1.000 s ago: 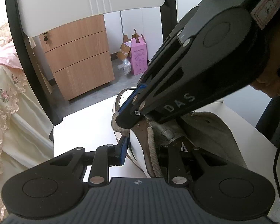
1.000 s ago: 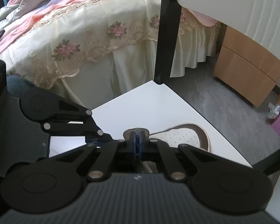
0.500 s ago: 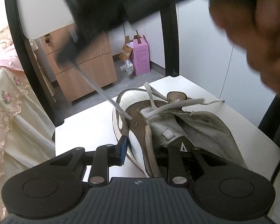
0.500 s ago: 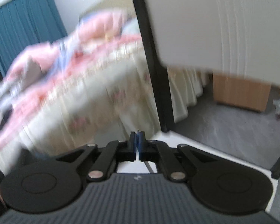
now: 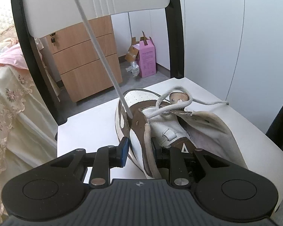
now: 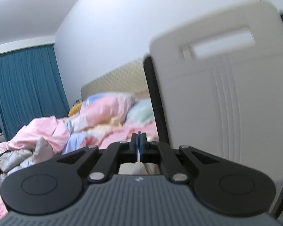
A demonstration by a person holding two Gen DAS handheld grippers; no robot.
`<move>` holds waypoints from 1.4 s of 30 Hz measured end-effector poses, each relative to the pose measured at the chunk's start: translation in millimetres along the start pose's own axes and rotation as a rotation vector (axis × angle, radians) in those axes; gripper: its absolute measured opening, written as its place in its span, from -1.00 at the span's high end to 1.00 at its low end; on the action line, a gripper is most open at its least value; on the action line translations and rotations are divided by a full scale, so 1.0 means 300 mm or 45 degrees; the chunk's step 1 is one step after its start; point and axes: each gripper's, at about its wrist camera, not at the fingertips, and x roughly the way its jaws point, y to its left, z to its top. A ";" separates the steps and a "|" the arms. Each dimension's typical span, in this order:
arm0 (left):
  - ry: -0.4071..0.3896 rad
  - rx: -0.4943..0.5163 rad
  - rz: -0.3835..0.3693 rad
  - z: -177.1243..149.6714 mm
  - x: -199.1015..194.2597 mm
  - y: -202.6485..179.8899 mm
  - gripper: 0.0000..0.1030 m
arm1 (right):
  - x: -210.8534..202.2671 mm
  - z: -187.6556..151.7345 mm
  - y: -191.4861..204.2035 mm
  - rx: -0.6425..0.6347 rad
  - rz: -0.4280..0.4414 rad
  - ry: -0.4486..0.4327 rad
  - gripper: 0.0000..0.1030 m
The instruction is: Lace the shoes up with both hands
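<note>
A brown and white shoe (image 5: 160, 124) lies on the white chair seat (image 5: 88, 131), toe pointing away. My left gripper (image 5: 140, 150) is shut on the shoe's left side wall near the collar. A grey shoelace (image 5: 103, 56) runs taut from a left eyelet up and out of the top of the left wrist view. Its other end (image 5: 213, 103) lies slack across the tongue to the right. My right gripper (image 6: 139, 141) is raised and points about level, shut, with a thin pale strip of shoelace (image 6: 139, 156) pinched between its pads. The shoe is out of the right wrist view.
The white chair back (image 5: 96, 0) with black posts (image 5: 174, 37) rises just behind the shoe and fills the right of the right wrist view (image 6: 226, 94). A wooden drawer unit (image 5: 84, 60) and a pink box (image 5: 147, 58) stand on the floor. A bed (image 6: 84, 124) lies to the left.
My right gripper rose from the shoe and left the left wrist view, drawing the lace taut upward. Its view swung from the seat up to the bed and chair back. The left gripper stayed put.
</note>
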 end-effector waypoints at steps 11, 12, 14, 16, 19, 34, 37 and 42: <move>0.004 -0.022 -0.017 0.019 0.072 -0.031 0.49 | 0.018 0.195 0.123 -0.131 0.002 -0.163 0.95; 0.003 -0.017 -0.014 0.019 0.071 -0.033 0.49 | 0.024 0.212 0.132 -0.142 0.009 -0.167 0.95; 0.002 -0.017 -0.013 0.015 0.068 -0.034 0.49 | 0.036 0.243 0.150 -0.164 0.019 -0.173 0.95; 0.003 -0.019 -0.013 0.014 0.060 -0.036 0.49 | 0.049 0.263 0.162 -0.180 0.020 -0.176 0.95; 0.001 -0.021 -0.016 0.013 0.057 -0.037 0.49 | 0.058 0.293 0.160 -0.175 0.014 -0.196 0.95; -0.070 -0.093 0.052 0.019 0.007 -0.040 0.16 | -0.071 0.162 0.035 -0.192 -0.209 -0.098 0.94; -0.134 -0.110 0.077 0.013 -0.033 -0.053 0.08 | -0.095 0.063 -0.038 -0.152 -0.266 -0.016 0.94; -0.181 -0.131 0.165 -0.019 -0.099 -0.090 -0.03 | -0.158 -0.116 -0.145 -0.050 -0.336 0.090 0.94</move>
